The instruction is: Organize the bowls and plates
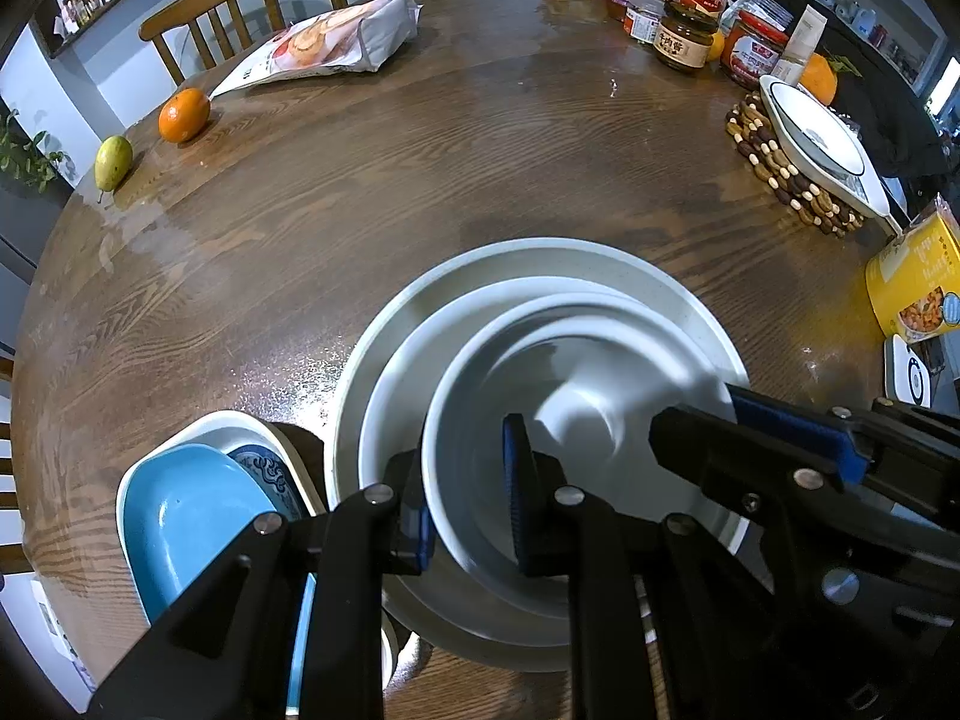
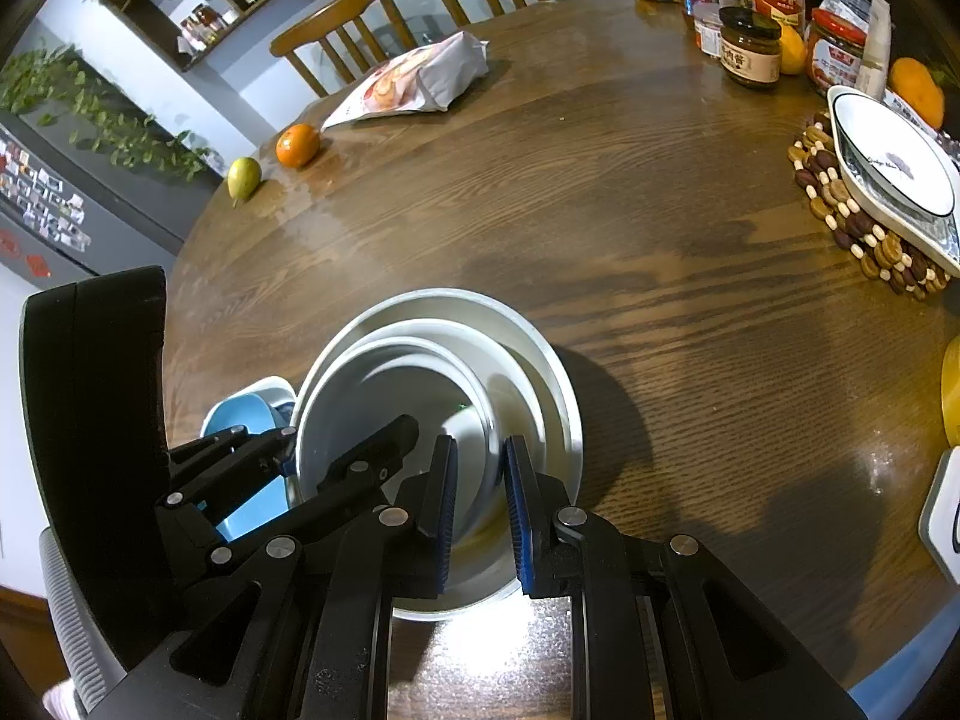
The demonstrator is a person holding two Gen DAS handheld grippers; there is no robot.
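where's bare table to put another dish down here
The widest bare patch of table lies beyond the nested white stack, bordered by the snack bag, orange and pear on the left. It is crowded on the right: jars and bottles, then the patterned bowl on its beaded trivet. The blue dish sits just left of the stack.

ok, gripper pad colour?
Blue pads on black fingers, clearest in the right wrist view.

White bowls (image 1: pixel 558 396), blue dish (image 1: pixel 186 516)
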